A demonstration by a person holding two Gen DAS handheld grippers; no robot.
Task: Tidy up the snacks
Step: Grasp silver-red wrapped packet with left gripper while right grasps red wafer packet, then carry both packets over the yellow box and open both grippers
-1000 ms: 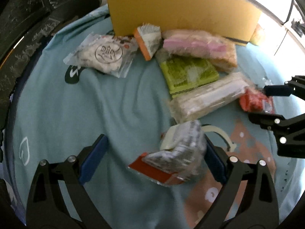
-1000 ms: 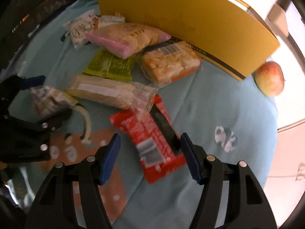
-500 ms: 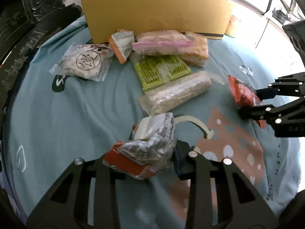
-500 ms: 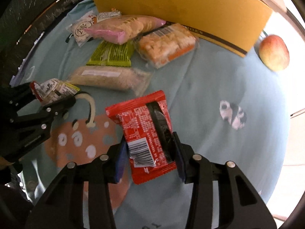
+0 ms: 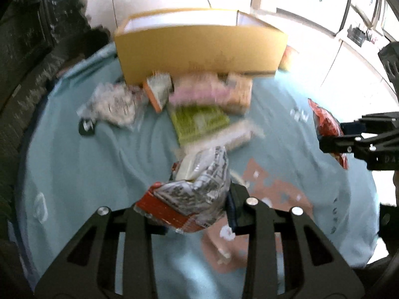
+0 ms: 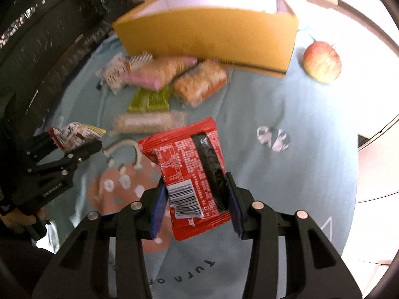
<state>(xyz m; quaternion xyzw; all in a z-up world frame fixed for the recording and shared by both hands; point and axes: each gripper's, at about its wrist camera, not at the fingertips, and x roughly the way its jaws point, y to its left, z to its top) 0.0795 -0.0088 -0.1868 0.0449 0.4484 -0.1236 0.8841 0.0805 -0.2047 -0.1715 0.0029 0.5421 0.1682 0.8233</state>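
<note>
My left gripper (image 5: 189, 211) is shut on a crinkly grey-and-orange snack pack (image 5: 197, 186), lifted off the light blue cloth (image 5: 87, 174). My right gripper (image 6: 197, 199) is shut on a red snack packet (image 6: 189, 169) with a black stripe and barcode, also raised. Each gripper shows in the other's view: the right gripper (image 5: 349, 137) at the right edge, the left gripper (image 6: 67, 149) at the left edge. An open yellow cardboard box (image 5: 199, 47) stands at the far side of the cloth, its white inside visible.
Several snack packs lie in front of the box: a white bag (image 5: 114, 104), a pink pack (image 5: 197, 92), a green packet (image 5: 199, 122), an orange cracker pack (image 6: 199, 82) and a long beige pack (image 6: 147, 122). An apple (image 6: 321, 62) sits right of the box. Dark carved furniture (image 5: 30, 49) lies left.
Both grippers closed on their packets, the left on the grey-orange pack and the right on the red one, then lifted them off the cloth. The box's open top has come into view.
</note>
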